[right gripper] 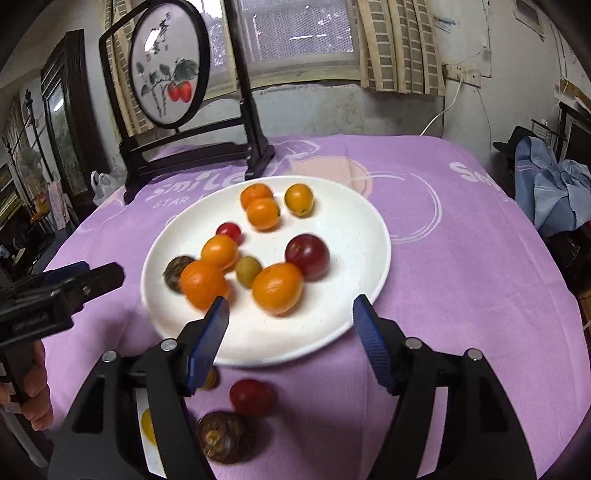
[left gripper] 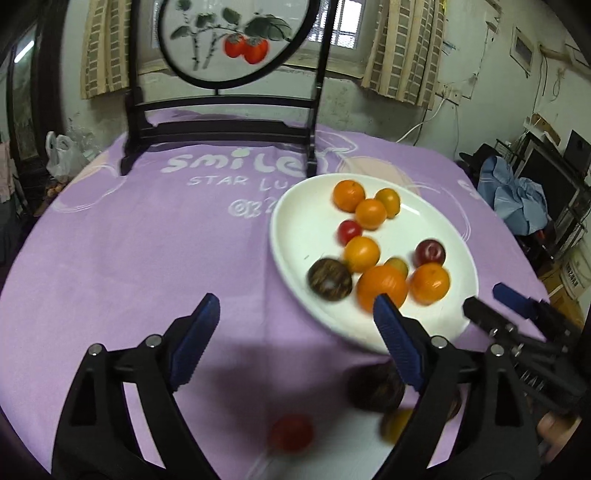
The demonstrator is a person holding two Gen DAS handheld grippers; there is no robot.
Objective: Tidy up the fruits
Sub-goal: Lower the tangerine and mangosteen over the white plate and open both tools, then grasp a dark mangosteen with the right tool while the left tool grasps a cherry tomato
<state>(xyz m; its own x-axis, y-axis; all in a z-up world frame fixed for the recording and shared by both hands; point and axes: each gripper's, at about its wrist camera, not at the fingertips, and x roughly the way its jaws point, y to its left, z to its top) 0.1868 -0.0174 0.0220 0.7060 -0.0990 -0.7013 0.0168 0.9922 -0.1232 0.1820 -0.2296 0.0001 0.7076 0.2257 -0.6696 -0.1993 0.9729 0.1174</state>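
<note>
I am working in a lived-in room of a home. The desk (right gripper: 461, 258) under my claws wears a purple printed cloth (left gripper: 129, 240), household linen with lettering on it. Beyond my claws, at the desk's far edge, stands a dark wooden ornamental screen (left gripper: 236, 40) painted with red fruit. Behind it a window (right gripper: 295, 33) is framed by checked curtains (right gripper: 399, 48), set in a stained plaster wall. Off to the right of my claws, crumpled blue clothes (left gripper: 517, 199) lie heaped on furniture, and a wall socket (right gripper: 463, 75) trails a white cable. To the left hangs a plastic bag (left gripper: 64, 155).
</note>
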